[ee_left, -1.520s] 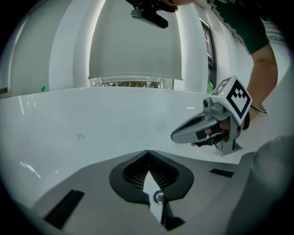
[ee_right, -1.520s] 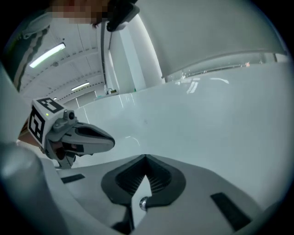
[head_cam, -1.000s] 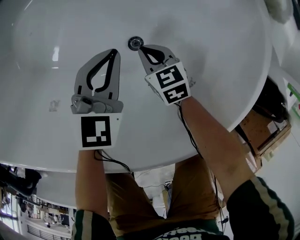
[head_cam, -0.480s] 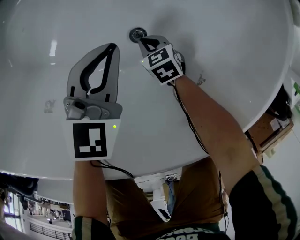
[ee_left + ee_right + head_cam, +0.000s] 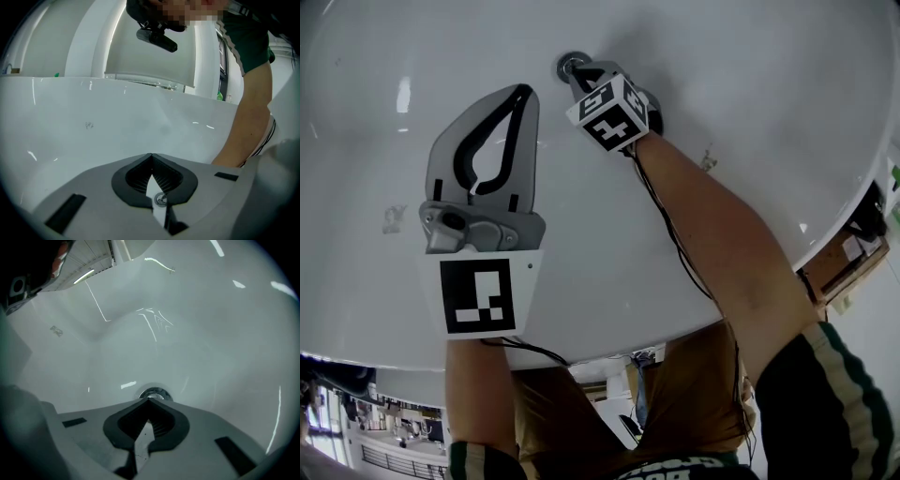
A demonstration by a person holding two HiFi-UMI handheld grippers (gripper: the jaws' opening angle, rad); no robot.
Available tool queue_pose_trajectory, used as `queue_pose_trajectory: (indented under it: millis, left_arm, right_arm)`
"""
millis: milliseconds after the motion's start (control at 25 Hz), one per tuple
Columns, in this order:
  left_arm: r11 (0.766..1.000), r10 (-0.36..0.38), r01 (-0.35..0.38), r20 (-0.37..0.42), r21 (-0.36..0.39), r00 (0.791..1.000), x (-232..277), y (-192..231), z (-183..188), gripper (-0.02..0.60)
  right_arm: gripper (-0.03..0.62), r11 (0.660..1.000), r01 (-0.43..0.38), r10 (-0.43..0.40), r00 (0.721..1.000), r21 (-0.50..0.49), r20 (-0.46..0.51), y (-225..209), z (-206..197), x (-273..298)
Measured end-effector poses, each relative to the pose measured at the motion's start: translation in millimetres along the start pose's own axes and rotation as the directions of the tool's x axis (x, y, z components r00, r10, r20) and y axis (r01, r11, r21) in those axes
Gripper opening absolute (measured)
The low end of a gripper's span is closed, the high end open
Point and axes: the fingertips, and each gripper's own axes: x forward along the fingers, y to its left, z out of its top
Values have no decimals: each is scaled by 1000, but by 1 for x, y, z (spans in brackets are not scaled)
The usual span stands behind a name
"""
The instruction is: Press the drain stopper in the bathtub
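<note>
Head view sets the right gripper (image 5: 580, 77), jaws together and empty, tip just beside the drain stopper (image 5: 570, 64); the left gripper (image 5: 523, 94), likewise closed, sits farther from it.

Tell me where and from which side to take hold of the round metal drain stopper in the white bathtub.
The round metal drain stopper lies low and flat in the floor of the white bathtub, so it shows no edge to pinch. Probably best to meet its top centre from straight above with the shut tips of the right hand-held gripper.
</note>
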Motion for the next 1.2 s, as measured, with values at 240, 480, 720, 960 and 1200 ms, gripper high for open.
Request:
queue_pose_trajectory:
  millis: [240,480,720,960,1200]
  left_arm:
    - [1000,-4,4,16,-22,1000,-1,2,4,6]
    - [1000,-9,10,20,-20,1000,0,2,4,6]
    - [1000,-2,3,37,-30,999,3,2,10,6]
    - [998,-22,23,13,-54,1000,6,0,2,6]
    - [998,-17,17,10,-55,1000,2,1,4,6]
  right_arm:
    - [11,1000,-4,4,1000,6,-30,-1,-4,16]
    - [11,997,12,-10,1000,76,-24,-4,-8,20]
    - [11,1000,-25,23,995,-11,-97,-3,-8,24]
    - [11,997,-74,71,990,-17,-122,0,-10,25]
    - [11,998,-61,60,994,-15,-96,2,-8,24]
